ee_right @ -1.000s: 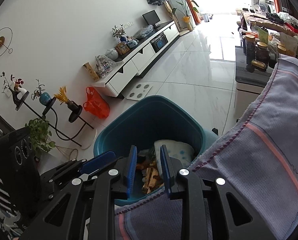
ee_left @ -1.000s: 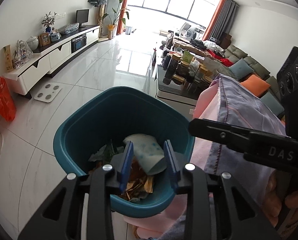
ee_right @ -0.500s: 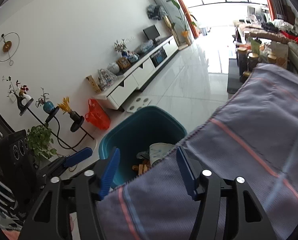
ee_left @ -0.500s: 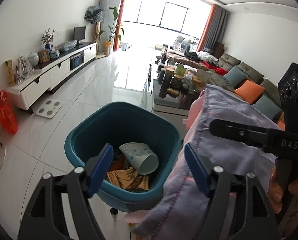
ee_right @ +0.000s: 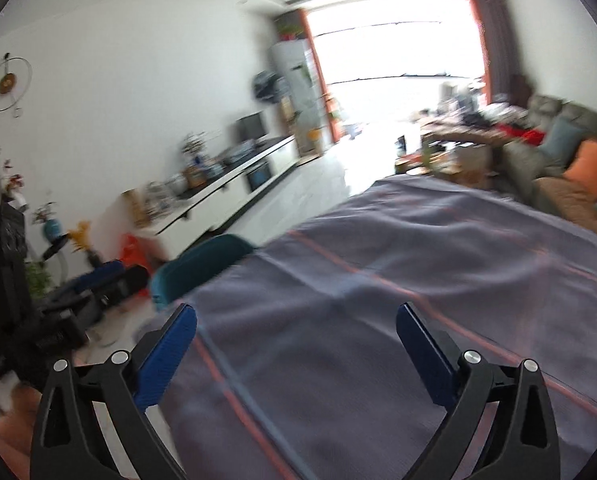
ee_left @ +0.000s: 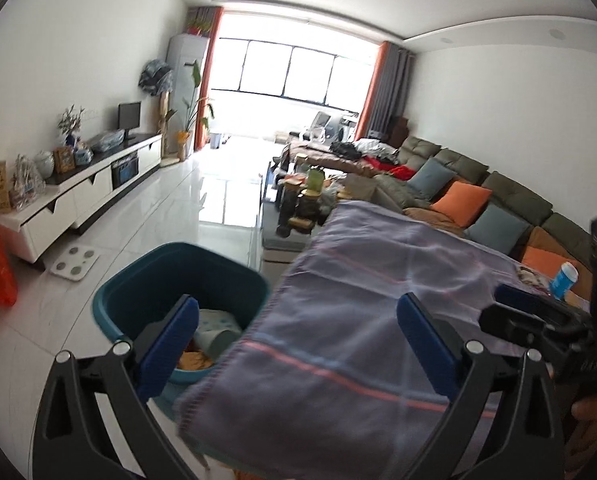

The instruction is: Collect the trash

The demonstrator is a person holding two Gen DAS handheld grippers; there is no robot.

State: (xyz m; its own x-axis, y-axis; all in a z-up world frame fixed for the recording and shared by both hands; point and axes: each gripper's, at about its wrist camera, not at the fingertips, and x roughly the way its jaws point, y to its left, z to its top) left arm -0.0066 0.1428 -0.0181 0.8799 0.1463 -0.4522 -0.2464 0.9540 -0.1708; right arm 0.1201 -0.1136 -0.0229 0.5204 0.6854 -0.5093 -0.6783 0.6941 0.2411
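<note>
Trash (ee_left: 202, 340) sits inside the bin (ee_left: 138, 280), left of the cloth (ee_left: 378, 300), and both grippers (ee_left: 296, 326) (ee_right: 296, 336), jaws just opened wide and empty, probably need another piece next.

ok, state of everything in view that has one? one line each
left gripper: open, jaws just spread wide, nothing held
right gripper: open, jaws just spread wide, nothing held
bin: upright, no lid, trash in the bottom
cup: on its side inside the bin
cloth: spread flat, near corner hanging over the edge
can: upright
</note>
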